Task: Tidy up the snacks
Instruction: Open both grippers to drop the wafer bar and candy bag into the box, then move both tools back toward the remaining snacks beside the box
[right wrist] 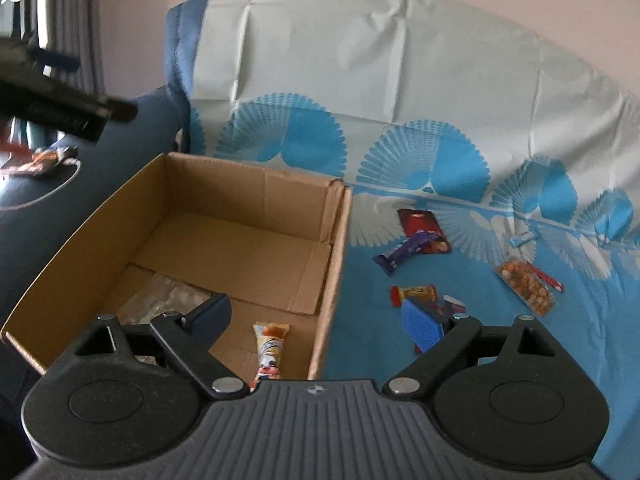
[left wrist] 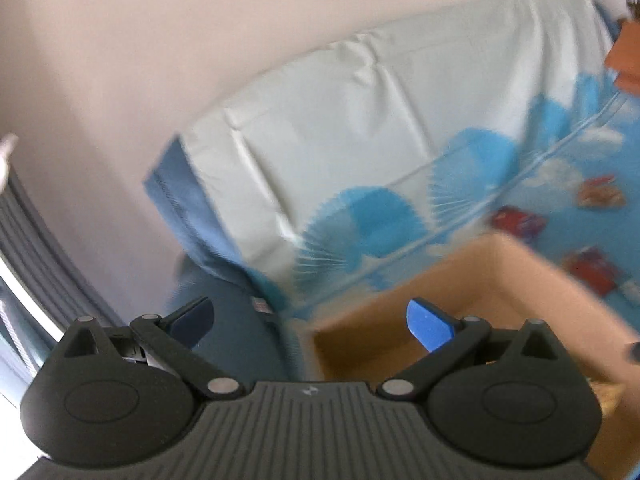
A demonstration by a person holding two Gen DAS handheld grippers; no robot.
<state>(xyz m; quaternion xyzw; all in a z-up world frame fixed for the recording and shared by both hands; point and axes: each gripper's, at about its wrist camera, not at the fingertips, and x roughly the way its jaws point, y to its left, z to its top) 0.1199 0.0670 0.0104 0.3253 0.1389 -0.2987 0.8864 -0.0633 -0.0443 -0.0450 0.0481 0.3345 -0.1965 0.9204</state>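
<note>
An open cardboard box (right wrist: 336,248) sits on a blue patterned sheet; it also shows in the blurred left wrist view (left wrist: 520,264). Inside lie a clear packet (right wrist: 168,300) and an orange snack bar (right wrist: 269,350). On the sheet to the right lie a red packet (right wrist: 424,229), a purple bar (right wrist: 400,254), a small orange bar (right wrist: 416,293) and a bag of nuts (right wrist: 526,286). My right gripper (right wrist: 318,322) is open and empty above the box's right wall. My left gripper (left wrist: 310,322) is open and empty, over the box's left corner.
The sheet (right wrist: 360,80) drapes up over a backrest behind the box. A dark blue armrest (right wrist: 60,200) with a snack wrapper (right wrist: 44,162) on it lies left of the box. The left gripper's body (right wrist: 60,104) shows at upper left in the right wrist view.
</note>
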